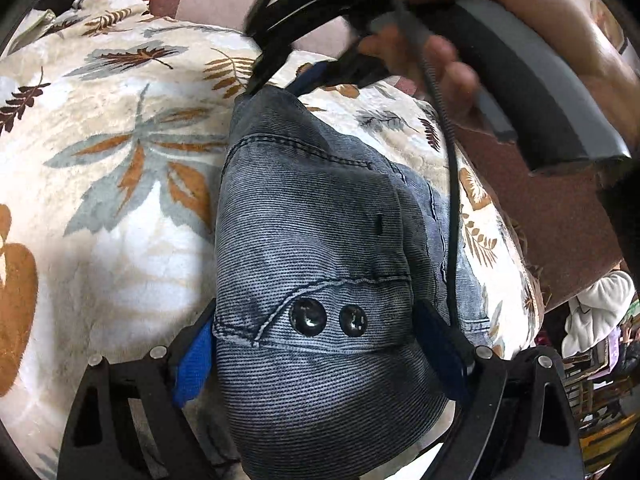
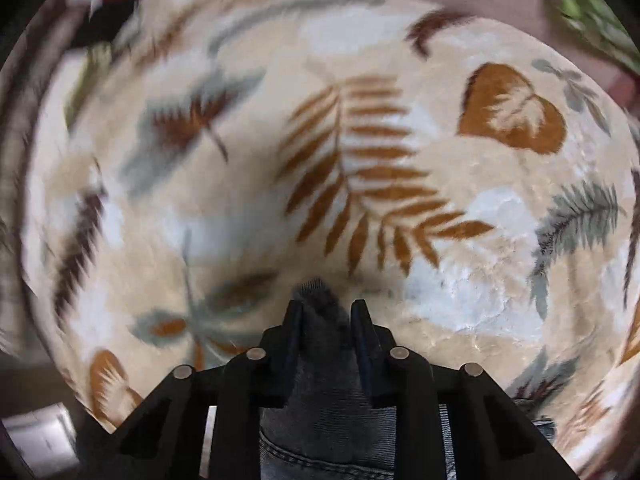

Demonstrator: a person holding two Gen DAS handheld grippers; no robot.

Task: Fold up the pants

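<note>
Now my left gripper [image 1: 320, 364] is standing wide apart around the waistband end of the pants [image 1: 320, 240], its blue pads [image 1: 196, 364] sitting at either side of the denim bundle with its two dark buttons [image 1: 308, 316]. Whether those pads are pressing I cannot tell. Those pants are lying folded on the leaf-patterned blanket [image 1: 112, 160]. Further right, my right gripper [image 2: 326, 312] is pointing steeply down at the blanket [image 2: 360, 160], its jaws drawn in and pinching a peak of the pants [image 2: 320, 308].
</note>
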